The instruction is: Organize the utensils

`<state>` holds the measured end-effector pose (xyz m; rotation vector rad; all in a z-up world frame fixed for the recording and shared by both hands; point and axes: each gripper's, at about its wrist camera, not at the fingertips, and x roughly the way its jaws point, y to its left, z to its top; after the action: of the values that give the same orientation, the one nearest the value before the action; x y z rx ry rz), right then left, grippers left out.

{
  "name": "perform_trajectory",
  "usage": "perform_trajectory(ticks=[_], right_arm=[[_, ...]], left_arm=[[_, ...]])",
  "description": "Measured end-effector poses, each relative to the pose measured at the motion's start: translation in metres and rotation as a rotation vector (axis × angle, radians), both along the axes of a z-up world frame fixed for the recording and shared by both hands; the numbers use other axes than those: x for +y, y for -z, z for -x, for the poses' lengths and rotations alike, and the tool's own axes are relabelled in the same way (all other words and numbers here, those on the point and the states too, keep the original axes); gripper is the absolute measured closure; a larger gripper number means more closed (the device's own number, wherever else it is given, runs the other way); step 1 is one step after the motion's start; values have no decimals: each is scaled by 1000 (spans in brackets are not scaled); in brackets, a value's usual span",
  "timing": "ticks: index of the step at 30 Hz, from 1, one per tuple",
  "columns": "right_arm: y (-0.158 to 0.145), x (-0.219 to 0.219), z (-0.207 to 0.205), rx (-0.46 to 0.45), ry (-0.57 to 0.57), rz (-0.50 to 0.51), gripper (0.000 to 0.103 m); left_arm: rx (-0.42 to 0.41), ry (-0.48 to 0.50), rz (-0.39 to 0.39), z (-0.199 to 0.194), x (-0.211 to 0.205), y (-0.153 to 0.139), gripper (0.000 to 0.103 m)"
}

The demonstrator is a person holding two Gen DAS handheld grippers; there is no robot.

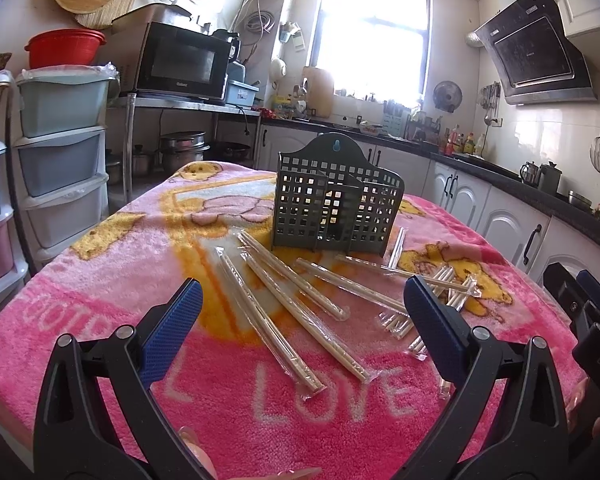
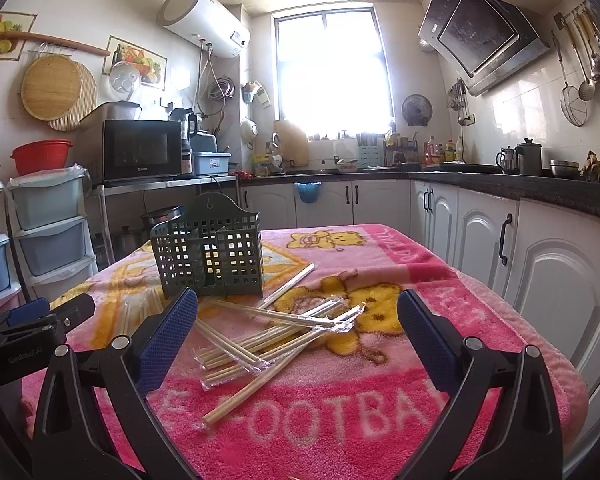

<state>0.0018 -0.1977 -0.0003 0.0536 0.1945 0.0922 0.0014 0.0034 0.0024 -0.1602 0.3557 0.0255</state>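
A dark green perforated utensil holder [image 1: 332, 204] stands upright on the pink blanket, also in the right wrist view [image 2: 210, 256]. Several pairs of wrapped wooden chopsticks [image 1: 300, 308] lie scattered in front of it, and a heap of them shows in the right wrist view [image 2: 268, 340]. My left gripper [image 1: 302, 300] is open and empty, above the chopsticks. My right gripper [image 2: 298, 312] is open and empty, above the heap; its body shows at the left wrist view's right edge [image 1: 588, 312]. The left gripper's body shows at the far left of the right wrist view [image 2: 32, 320].
A pink cartoon blanket [image 1: 100, 280] covers the table. Plastic drawer units [image 1: 60, 152] and a microwave [image 1: 180, 64] stand to the left. White cabinets [image 2: 540, 264] under a dark counter run along the right and back, close to the table's edge.
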Motion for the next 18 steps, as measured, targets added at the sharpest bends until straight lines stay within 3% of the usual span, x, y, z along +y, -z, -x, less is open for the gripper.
perform_trajectory(ticks=[18], right_arm=[[1, 2, -3, 11, -15, 2, 6]], left_arm=[[-3, -1, -6, 2, 0, 2, 10]])
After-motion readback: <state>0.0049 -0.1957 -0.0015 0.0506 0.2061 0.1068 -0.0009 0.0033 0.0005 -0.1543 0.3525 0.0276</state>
